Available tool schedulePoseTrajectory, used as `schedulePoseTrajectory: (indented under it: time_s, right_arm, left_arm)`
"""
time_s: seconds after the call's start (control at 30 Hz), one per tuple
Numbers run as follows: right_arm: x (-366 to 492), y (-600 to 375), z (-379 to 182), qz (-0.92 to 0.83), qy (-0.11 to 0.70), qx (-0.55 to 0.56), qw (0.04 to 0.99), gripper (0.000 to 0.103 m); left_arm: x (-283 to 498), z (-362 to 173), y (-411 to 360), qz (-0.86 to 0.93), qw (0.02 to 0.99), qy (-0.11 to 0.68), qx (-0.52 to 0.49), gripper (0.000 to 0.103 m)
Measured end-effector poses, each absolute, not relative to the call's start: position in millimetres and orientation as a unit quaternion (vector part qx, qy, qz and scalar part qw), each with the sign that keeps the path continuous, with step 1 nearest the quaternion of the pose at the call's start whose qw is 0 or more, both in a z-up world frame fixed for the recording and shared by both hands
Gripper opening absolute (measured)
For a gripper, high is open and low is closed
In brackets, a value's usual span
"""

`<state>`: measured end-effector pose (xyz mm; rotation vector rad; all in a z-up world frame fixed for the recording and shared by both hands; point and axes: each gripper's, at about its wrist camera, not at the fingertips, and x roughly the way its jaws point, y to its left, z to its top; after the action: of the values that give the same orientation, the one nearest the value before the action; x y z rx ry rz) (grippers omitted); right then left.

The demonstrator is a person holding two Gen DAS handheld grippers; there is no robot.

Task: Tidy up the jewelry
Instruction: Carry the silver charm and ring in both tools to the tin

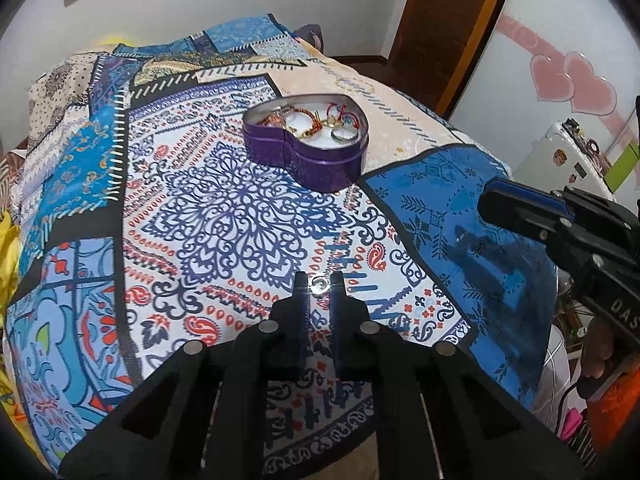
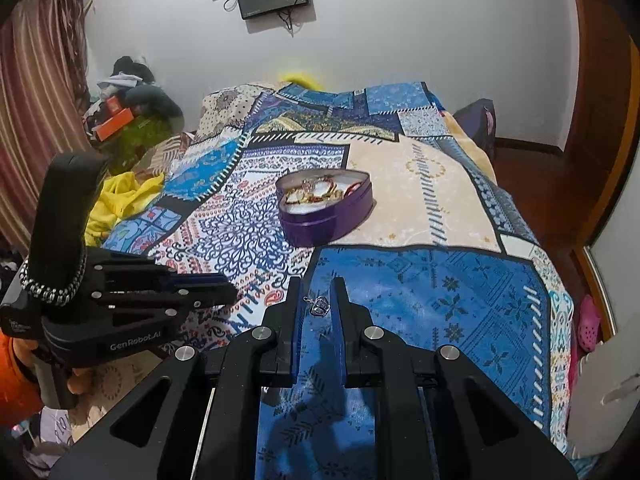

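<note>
Legible markings:

1. Left claw point(image 2: 228, 294), right wrist view: white lettering "GenRobot.AI" printed on the black body below the fingers.
2. Right claw point(image 1: 490, 204), left wrist view: white letters "DAS" on the black body; the word is cut off at the frame edge.

No other text is readable.

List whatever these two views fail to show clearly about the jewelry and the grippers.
- Heart-shaped tin: its tangled contents are too small to count in either view; the near wall hides the bottom in the right wrist view.
- Ring in the left gripper: glare washes out its detail.
- Pendant in the right gripper: too small to identify; contact with the fingers is unclear.
- Bedspread: the gripper bodies cover its near edge.
</note>
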<state>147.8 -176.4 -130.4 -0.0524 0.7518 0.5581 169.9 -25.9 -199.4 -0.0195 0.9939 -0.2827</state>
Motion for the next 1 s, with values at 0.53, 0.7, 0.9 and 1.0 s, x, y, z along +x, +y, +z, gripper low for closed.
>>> schedulePoseTrajectory:
  time_s: [0.53, 0.7, 0.9, 1.0]
  right_arm:
    - [167, -172, -95, 0.267, 0.317, -0.023, 0.910, 0.012]
    - [176, -168, -79, 0.268, 0.296, -0.023, 0.917, 0.012]
    - [187, -162, -63, 0.271, 0.275, -0.022, 0.922, 0.012]
    - [193, -159, -58, 0.273, 0.269, -0.021, 0.924, 0.012]
  left_arm:
    - [170, -144, -20, -0.131, 0.904, 0.408, -0.004, 0.008]
    - [174, -129, -18, -0.130, 0.913, 0.386, -0.005, 0.008]
    - [182, -116, -14, -0.129, 0.921, 0.367, -0.011, 0.008]
    - [186, -111, -12, -0.128, 0.924, 0.359, -0.014, 0.008]
